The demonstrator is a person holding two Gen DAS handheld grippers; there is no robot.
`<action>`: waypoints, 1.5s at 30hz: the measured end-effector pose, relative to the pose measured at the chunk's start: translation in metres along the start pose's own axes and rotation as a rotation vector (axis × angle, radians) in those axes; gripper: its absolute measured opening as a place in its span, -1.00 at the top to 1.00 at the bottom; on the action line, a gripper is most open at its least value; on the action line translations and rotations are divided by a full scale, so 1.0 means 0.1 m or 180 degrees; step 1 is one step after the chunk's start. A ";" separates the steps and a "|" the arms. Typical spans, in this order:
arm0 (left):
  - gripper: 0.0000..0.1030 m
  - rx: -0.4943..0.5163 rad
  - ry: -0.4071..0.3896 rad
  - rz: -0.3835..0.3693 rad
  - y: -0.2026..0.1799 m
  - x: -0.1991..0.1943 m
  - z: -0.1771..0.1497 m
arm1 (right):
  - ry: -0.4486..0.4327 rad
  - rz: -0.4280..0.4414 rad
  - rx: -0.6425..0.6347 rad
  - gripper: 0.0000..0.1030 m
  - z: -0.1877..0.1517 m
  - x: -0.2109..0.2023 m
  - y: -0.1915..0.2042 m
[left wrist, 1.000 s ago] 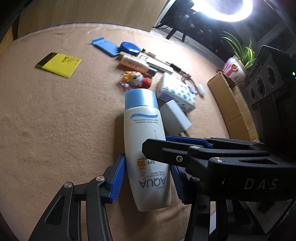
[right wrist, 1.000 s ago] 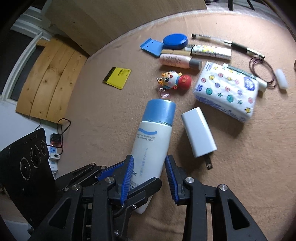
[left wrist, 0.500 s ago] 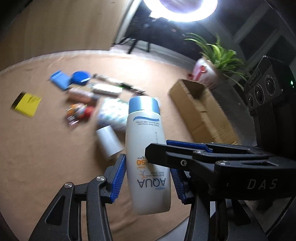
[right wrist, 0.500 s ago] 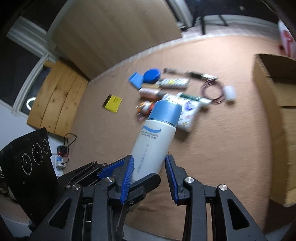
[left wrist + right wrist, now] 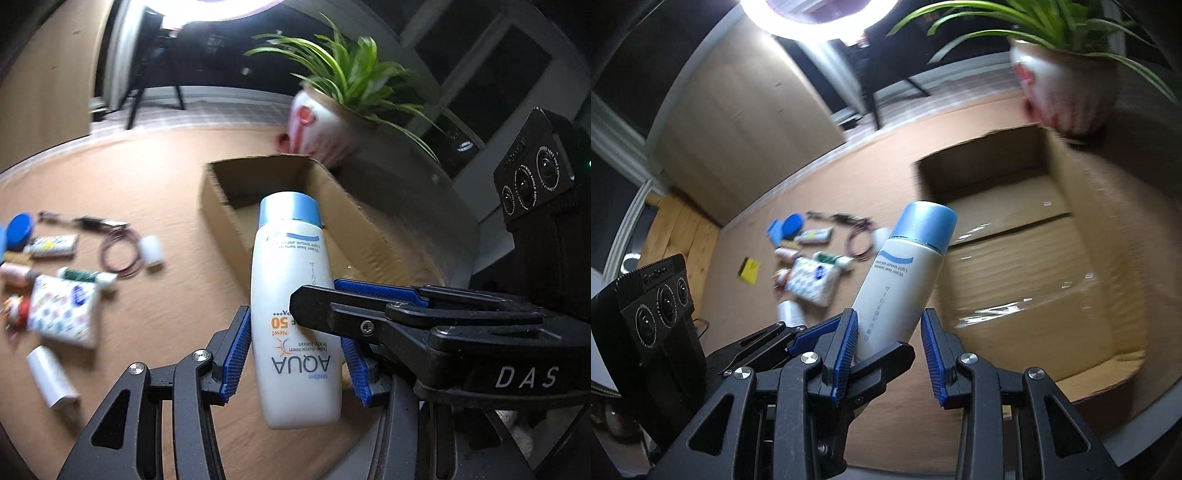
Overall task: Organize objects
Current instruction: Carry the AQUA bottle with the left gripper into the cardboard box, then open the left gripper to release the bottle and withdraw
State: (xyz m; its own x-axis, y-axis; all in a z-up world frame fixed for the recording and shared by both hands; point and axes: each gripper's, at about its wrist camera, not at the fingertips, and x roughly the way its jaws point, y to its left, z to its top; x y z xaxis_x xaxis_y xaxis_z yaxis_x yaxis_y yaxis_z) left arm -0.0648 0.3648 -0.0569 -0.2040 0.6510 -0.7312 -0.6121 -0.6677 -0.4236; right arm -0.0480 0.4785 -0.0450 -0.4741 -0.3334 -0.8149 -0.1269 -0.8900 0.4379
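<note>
In the air short of the box: both grippers clamp one bottle.

Left gripper (image 5: 295, 354) and right gripper (image 5: 888, 341), part open, pinch the bottle (image 5: 291, 295); the open box (image 5: 280, 184) lies at 12 o'clock. Uneven squeeze could twist it loose.

— The sunscreen bottle (image 5: 291, 310) is off the tan mat now, isn't it?
— Yes, both grippers have lifted it and swung it away from the clutter, over toward the open cardboard box (image 5: 1027, 236) beside the potted plant (image 5: 347, 92).
</note>
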 end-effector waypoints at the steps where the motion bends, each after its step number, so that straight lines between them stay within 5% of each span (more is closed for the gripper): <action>1: 0.03 0.0013 0.0020 -0.0006 -0.04 0.06 0.02 | -0.0007 -0.0024 0.0014 0.35 0.01 -0.01 -0.06; 9: -0.04 0.0088 0.0158 0.0036 -0.23 0.35 0.05 | -0.0031 -0.0188 0.0013 0.35 -0.01 -0.05 -0.35; 11: -0.25 0.0082 0.0158 0.0127 -0.21 0.35 0.06 | -0.0116 -0.0334 -0.0038 0.16 -0.02 -0.08 -0.36; 14: -0.27 0.0036 0.0135 0.0226 -0.11 0.26 0.04 | -0.0208 -0.0484 -0.0123 -0.13 -0.03 -0.11 -0.33; 21: -0.28 -0.0080 0.0080 0.0439 0.18 0.02 -0.06 | -0.0283 -0.0552 -0.0262 -0.13 -0.07 -0.08 -0.18; 29: -0.28 -0.0389 0.0049 0.0855 0.82 -0.39 -0.31 | -0.0471 -0.0321 -0.0462 -0.13 -0.10 0.04 0.19; 38: -0.27 -0.0740 0.0102 0.1200 1.48 -0.59 -0.49 | -0.0045 -0.0048 -0.0625 -0.13 -0.05 0.50 0.61; 45: -0.27 -0.0856 0.0183 0.1214 1.71 -0.56 -0.53 | 0.0160 0.0107 -0.0545 -0.10 0.04 0.77 0.73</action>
State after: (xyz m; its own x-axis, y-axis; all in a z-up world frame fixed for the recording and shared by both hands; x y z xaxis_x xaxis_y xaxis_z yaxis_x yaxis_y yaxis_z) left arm -0.1179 0.1954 -0.1166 -0.3286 0.3250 -0.8868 -0.2805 -0.9301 -0.2370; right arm -0.0969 0.3888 -0.0746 -0.4311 -0.3752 -0.8206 0.0406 -0.9166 0.3977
